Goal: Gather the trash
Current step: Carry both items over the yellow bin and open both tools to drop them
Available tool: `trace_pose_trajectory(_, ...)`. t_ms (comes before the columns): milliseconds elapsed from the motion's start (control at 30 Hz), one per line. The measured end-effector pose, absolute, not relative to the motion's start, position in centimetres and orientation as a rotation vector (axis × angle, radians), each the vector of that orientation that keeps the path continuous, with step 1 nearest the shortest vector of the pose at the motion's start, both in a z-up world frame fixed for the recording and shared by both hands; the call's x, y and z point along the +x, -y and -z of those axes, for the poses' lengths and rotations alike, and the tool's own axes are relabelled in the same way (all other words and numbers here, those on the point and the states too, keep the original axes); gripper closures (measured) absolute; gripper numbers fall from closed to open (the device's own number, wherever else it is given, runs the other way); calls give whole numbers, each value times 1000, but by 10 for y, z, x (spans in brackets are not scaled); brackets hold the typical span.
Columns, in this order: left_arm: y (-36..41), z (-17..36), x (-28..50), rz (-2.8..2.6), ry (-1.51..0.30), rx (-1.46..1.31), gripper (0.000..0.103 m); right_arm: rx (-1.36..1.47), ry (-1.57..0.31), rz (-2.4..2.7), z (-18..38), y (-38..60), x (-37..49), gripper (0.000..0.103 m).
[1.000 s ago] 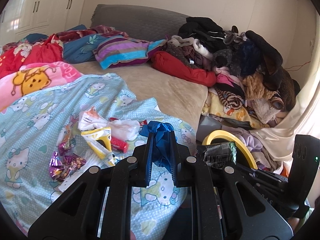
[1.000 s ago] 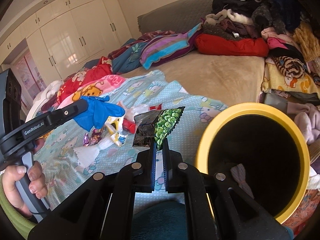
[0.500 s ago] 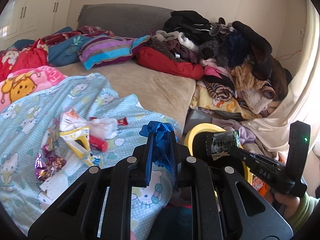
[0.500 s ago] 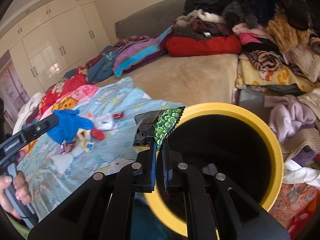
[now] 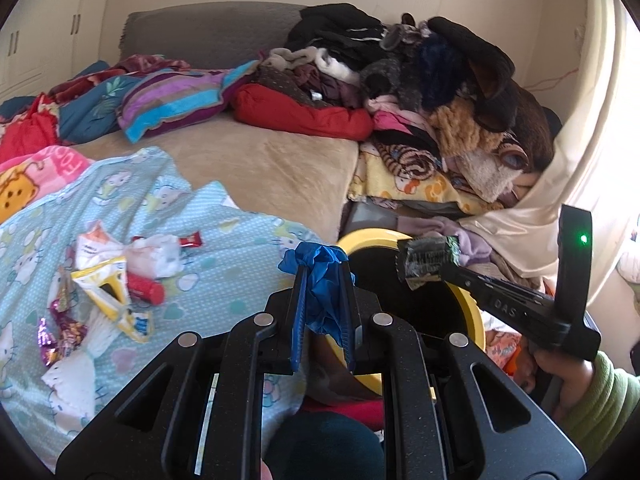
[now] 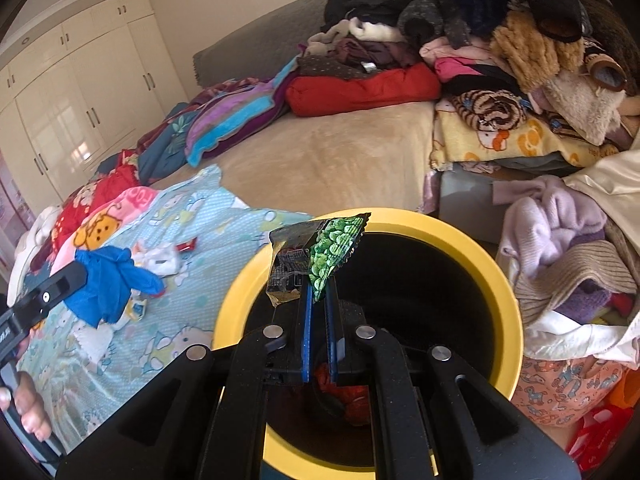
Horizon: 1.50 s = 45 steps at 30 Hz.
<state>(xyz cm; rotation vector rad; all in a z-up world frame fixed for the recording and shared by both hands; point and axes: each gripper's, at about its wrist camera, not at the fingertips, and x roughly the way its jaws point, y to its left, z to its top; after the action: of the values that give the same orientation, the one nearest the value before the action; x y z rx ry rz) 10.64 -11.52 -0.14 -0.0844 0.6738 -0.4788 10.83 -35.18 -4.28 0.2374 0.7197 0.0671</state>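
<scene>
My left gripper (image 5: 322,276) is shut on a crumpled blue glove (image 5: 320,280), held beside the rim of the yellow bin (image 5: 474,320). The glove also shows in the right wrist view (image 6: 108,284). My right gripper (image 6: 318,292) is shut on a green and black snack wrapper (image 6: 316,258) and holds it over the open mouth of the yellow bin (image 6: 508,280). The wrapper also shows in the left wrist view (image 5: 428,256). Several wrappers and tissues (image 5: 116,276) lie on the light blue blanket (image 5: 224,248). Red trash (image 6: 344,392) lies inside the bin.
A tall heap of clothes (image 5: 440,92) fills the bed's right side. Folded blankets (image 5: 168,100) lie at the back left. A beige sheet (image 5: 272,168) covers the middle. White wardrobes (image 6: 72,92) stand at the far left. More clothes (image 6: 568,264) lie right of the bin.
Both grippers have moved right toward the bin. The right gripper with the wrapper went from left of the bin to over its opening. The left gripper with the glove neared the rim.
</scene>
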Motion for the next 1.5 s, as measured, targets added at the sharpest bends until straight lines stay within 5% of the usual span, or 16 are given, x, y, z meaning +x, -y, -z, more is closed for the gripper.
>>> trace_pose_trajectory(1133,214,64,111,675,-835,48,93,290,-837,50,77,406,119,97)
trace_pose_trajectory(1267,215,73,113,702,-867,23,92,321,-842,61,80,411,119,83)
trace_pose_trajectory(1300,215,75,113,701,-872,24,89,329,-844,61,81,412,119,76)
trace_pose_trajectory(1367,213,75,113,684,-867,26,61,327,-840,68,81,413,119,71)
trace_pose_trajectory(1500,205,69,109,650,-841,19,42,333,-825,70,78,413,118,61)
